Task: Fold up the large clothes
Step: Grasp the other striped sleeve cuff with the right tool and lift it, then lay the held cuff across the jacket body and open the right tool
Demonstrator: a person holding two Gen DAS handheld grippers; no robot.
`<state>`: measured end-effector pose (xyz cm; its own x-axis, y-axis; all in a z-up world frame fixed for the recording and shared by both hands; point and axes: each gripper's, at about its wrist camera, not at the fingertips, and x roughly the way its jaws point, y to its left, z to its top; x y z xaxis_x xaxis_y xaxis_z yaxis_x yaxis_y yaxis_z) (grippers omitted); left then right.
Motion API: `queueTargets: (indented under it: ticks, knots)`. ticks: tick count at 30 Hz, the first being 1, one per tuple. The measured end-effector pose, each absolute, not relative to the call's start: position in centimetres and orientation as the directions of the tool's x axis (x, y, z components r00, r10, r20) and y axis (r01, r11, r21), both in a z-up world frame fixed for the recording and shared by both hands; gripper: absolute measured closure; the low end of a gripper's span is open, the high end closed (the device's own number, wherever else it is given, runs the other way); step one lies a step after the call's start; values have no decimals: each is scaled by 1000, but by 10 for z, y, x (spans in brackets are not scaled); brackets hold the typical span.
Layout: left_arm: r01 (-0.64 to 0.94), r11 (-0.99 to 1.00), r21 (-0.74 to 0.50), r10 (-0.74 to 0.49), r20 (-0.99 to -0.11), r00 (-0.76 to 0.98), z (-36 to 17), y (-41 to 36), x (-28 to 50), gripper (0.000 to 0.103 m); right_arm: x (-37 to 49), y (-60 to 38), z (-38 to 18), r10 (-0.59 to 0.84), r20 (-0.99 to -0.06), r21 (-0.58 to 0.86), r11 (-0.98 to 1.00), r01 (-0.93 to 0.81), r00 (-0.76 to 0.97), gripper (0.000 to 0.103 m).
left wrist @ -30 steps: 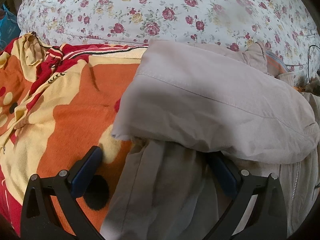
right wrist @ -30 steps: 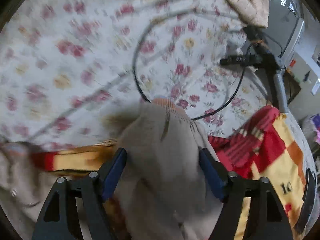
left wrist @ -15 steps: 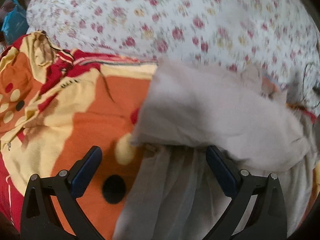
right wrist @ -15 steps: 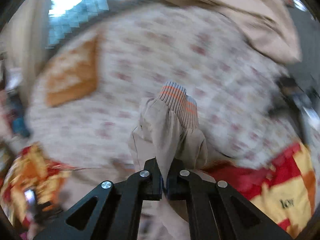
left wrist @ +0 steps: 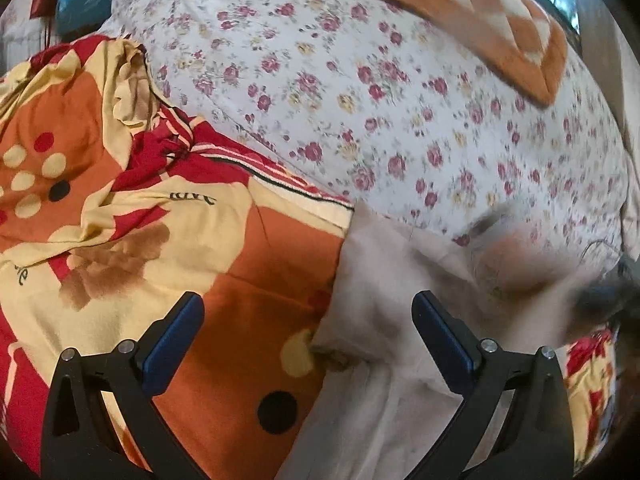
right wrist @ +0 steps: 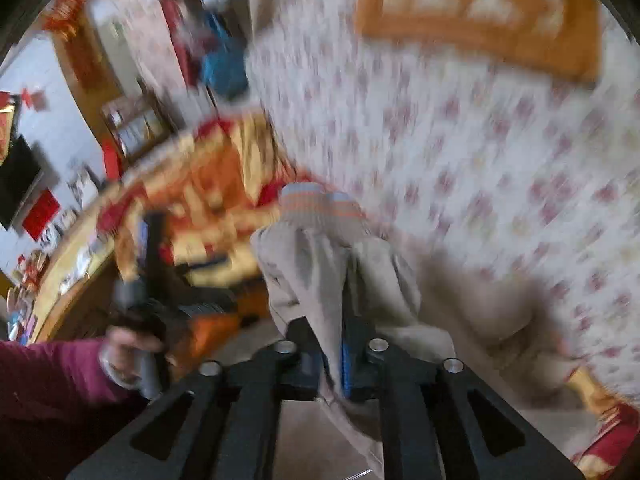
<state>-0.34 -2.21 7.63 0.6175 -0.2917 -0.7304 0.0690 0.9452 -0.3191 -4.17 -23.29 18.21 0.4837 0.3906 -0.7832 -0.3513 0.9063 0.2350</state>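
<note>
Floral bedding (left wrist: 400, 112) fills the far half of your left view, with an orange-and-cream cushion (left wrist: 472, 12) lying on it toward the back. Nearer you, a red, orange and yellow blanket (left wrist: 120, 220) covers the left side, rumpled along its far edge.

Your task piece is a beige jacket (left wrist: 384, 292), lying on the blanket's right part and running up onto the floral bedding. Its near-left corner sits between your left gripper's (left wrist: 308, 332) blue pads, but the 2 pads stand wide apart and touch nothing. The cloth is soft, creased and matte; its right side blurs out, so you cannot read its edge there.

Your right gripper (right wrist: 334, 354) is clamped tight on a sleeve (right wrist: 320, 264) of the jacket (right wrist: 480, 304), the fabric pinched between the pads and bunching up ahead of them. The ribbed cuff (right wrist: 316, 206), grey with orange stripes, stands at the top of that bunch. The rest of the jacket trails right and down from your grip.

In the right view your left hand (right wrist: 128, 356) holds its tool at lower left. Room clutter beyond the bed's left edge is too blurred to name.
</note>
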Motion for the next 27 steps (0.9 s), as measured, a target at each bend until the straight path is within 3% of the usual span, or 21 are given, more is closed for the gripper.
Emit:
queueTargets:
  ticks: [1,2,8,10,11,13,15,18,21,27]
  knots:
    - [70,942,-327,-299,-729,616,76,-21,-2,0,-34,-231,169,354,-809,215,921,-324,470,60]
    - [72,940,-333,-305,-728,614,76,-22,-2,0,-29,-234,155,310,-828,198,941,-274,468,52]
    - [127,933,-336,-343,-728,594,72,-38,-4,0,-82,-297,170,229,-780,209,973,-101,582,48]
    - [143,935,-326,-345,-734,585,69,-45,-6,0,-110,-325,180,142,-760,157,987,-33,634,35]
    - [152,935,-321,-347,-738,579,67,-49,-7,0,-122,-340,181,82,-757,121,993,15,648,33]
    - [172,941,-292,-338,-754,563,61,-60,-8,0,-150,-374,178,-103,-761,15,984,177,640,33]
    - [187,950,-251,-313,-770,556,54,-71,-8,0,-167,-411,163,-182,-792,24,944,328,583,34]
    - [196,962,-192,-270,-797,540,41,-84,-4,0,-176,-452,136,-84,-827,196,884,425,556,48]
    - [190,966,-175,-250,-818,518,29,-89,0,0,-157,-457,109,-12,-832,255,880,401,554,48]
    - [174,968,-179,-245,-819,519,33,-86,0,0,-81,-461,30,-206,-920,-7,861,509,335,50]
